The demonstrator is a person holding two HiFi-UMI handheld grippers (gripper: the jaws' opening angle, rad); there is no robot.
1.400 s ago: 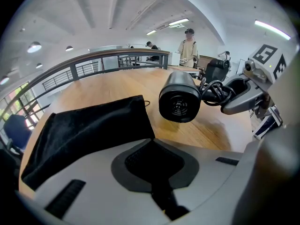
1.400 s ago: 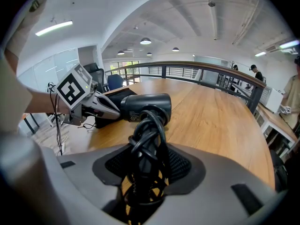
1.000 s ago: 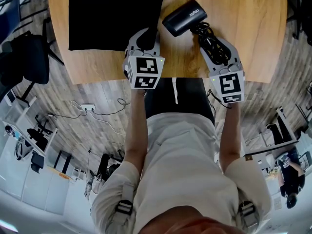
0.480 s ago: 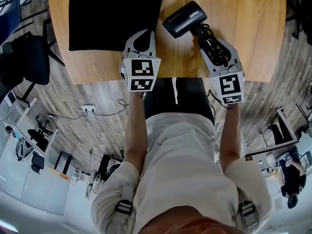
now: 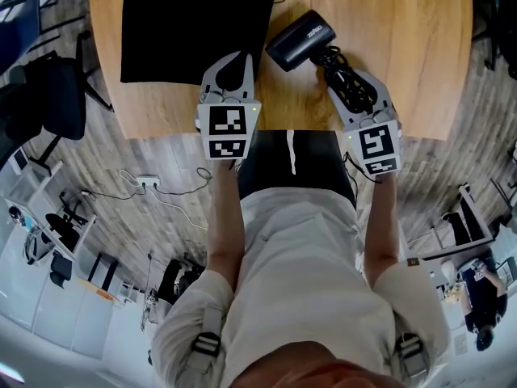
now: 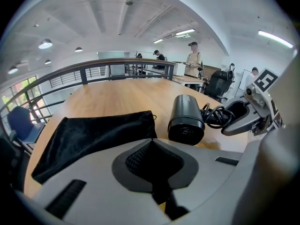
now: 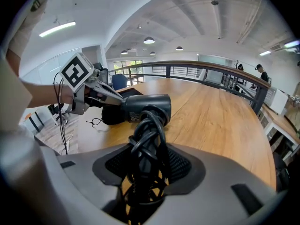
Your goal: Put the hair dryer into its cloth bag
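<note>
The black cloth bag [image 5: 194, 32] lies flat on the wooden table at the far left, its drawstring corner pointing toward the dryer. A black hair dryer [image 5: 300, 39] sits beside it, barrel aimed at the bag [image 6: 93, 135]. My right gripper [image 5: 346, 75] is shut on the dryer's handle and its wrapped cord [image 7: 147, 139], with the barrel [image 7: 140, 109] just beyond the jaws. My left gripper [image 5: 242, 59] hovers over the bag's near right corner with its jaws together. Whether any cloth is pinched between them does not show.
The table [image 5: 404, 55] ends just in front of my body, and its right half is bare wood. Dark office chairs [image 5: 48, 95] stand on the floor to the left. A railing and standing people [image 6: 193, 60] lie beyond the table's far side.
My left gripper has lifted a little and drifted left over the bag's corner. The right gripper and the dryer have stayed where they were.
</note>
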